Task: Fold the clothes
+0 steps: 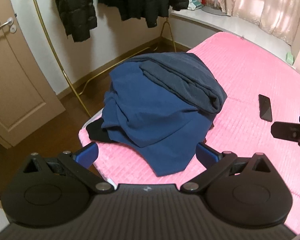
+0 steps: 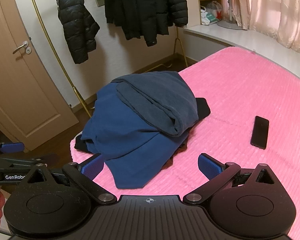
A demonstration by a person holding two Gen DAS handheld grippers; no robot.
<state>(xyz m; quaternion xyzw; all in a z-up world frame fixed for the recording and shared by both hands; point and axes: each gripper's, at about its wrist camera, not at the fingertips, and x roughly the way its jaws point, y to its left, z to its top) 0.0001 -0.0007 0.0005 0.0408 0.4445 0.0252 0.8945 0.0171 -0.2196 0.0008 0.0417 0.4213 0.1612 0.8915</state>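
Clothes sit in a heap at the near left corner of the bed (image 1: pixel 250 76), whose pink ribbed cover spreads away to the right and back. Largest in the heap is a blue garment (image 1: pixel 142 116) (image 2: pixel 126 140), rumpled, with one pointed flap trailing toward the bed's near edge. A folded grey-blue garment (image 1: pixel 182 76) (image 2: pixel 160 104) lies across its top. Black fabric (image 1: pixel 96 132) (image 2: pixel 203 108) pokes out from under the pile at the left and at the far side. A dark phone (image 1: pixel 265 108) (image 2: pixel 260 132) lies flat on the cover, well apart to the right of the heap.

Left claw (image 1: pixel 147 154) hangs just before the blue flap, its blue fingers spread wide and gripping nothing. Right claw (image 2: pixel 150 166) is likewise spread wide over the bed's near edge, holding nothing, the flap lying between its fingers without a visible touch.
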